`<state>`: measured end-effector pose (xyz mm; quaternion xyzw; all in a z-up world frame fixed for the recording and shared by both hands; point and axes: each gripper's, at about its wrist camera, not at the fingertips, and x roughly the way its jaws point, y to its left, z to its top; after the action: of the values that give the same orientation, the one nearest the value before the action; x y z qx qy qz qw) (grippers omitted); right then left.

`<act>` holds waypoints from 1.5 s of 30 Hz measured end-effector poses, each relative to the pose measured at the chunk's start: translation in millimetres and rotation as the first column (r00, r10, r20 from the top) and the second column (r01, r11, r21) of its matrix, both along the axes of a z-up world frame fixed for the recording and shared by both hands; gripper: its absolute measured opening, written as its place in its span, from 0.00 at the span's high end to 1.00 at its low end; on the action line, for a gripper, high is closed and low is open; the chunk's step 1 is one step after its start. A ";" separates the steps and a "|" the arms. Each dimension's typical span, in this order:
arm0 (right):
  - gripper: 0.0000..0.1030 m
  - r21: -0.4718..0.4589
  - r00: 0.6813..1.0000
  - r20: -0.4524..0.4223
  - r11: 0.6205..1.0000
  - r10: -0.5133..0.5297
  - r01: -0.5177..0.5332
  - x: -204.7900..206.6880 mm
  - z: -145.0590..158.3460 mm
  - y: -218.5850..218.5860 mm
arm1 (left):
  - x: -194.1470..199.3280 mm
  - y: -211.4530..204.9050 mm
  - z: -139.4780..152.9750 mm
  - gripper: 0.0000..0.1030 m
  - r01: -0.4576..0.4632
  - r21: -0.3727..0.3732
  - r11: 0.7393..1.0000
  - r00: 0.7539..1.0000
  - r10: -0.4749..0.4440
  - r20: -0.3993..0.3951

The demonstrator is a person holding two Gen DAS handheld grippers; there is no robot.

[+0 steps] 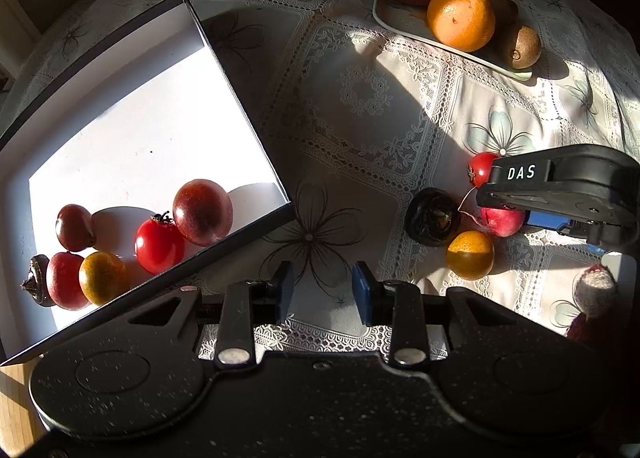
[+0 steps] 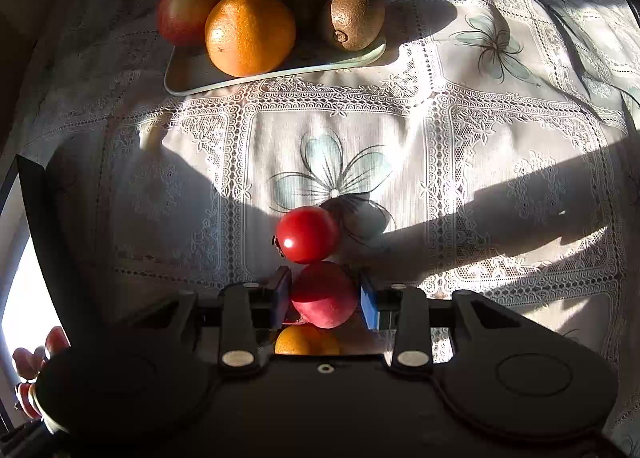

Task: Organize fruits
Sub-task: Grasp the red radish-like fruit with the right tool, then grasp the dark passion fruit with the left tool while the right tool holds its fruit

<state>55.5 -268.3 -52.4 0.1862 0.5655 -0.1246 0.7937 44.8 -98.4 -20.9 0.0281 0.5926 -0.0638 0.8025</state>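
My right gripper [image 2: 325, 298] points down at the lace tablecloth, shut on a pinkish-red fruit [image 2: 324, 294] with a blue pad against each side. A cherry tomato [image 2: 307, 234] lies just beyond that fruit and a small orange [image 2: 306, 341] just behind it. In the left wrist view the same cluster sits at the right with a dark round fruit [image 1: 432, 216]. My left gripper [image 1: 322, 290] hangs open over bare cloth beside the white box [image 1: 240, 105], holding nothing. Inside the box lie a tomato [image 1: 159, 244], a purple fruit [image 1: 203, 211] and several small ones.
At the far side a pale plate [image 2: 276, 73] carries an apple [image 2: 188, 5], a large orange [image 2: 250, 31] and kiwis [image 2: 354, 17]. Between plate and box there is bare cloth in sun and shadow. A knitted item [image 1: 594, 290] lies at the right edge.
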 end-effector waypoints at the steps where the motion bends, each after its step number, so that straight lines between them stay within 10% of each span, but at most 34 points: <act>1: 0.64 0.003 1.000 0.014 1.000 -0.007 0.007 -3.5 6.3 -5.6 | -0.3 -2.9 0.6 0.59 0.005 -0.008 1.000 1.000 -0.005 0.005; 14: 0.64 -0.015 0.991 0.072 0.994 -0.110 0.112 -40.4 36.8 -76.0 | 11.6 -57.0 -12.5 0.59 0.028 -0.081 0.996 0.999 -0.026 0.023; 31: 0.64 -0.042 0.993 0.069 0.994 -0.098 0.101 -63.8 39.8 -99.3 | 28.8 -86.9 -50.1 0.48 -0.030 0.006 1.000 1.000 0.030 0.000; 45: 0.64 -0.062 0.996 0.057 0.996 -0.067 0.071 -60.7 43.7 -86.1 | 25.3 -36.4 -3.1 0.49 -0.145 -0.081 0.986 0.989 0.145 0.000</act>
<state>-5.2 -354.4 -8.6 0.1834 0.5324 -0.1649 0.8098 70.1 -134.8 -24.0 -0.0475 0.5875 -0.0291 0.8073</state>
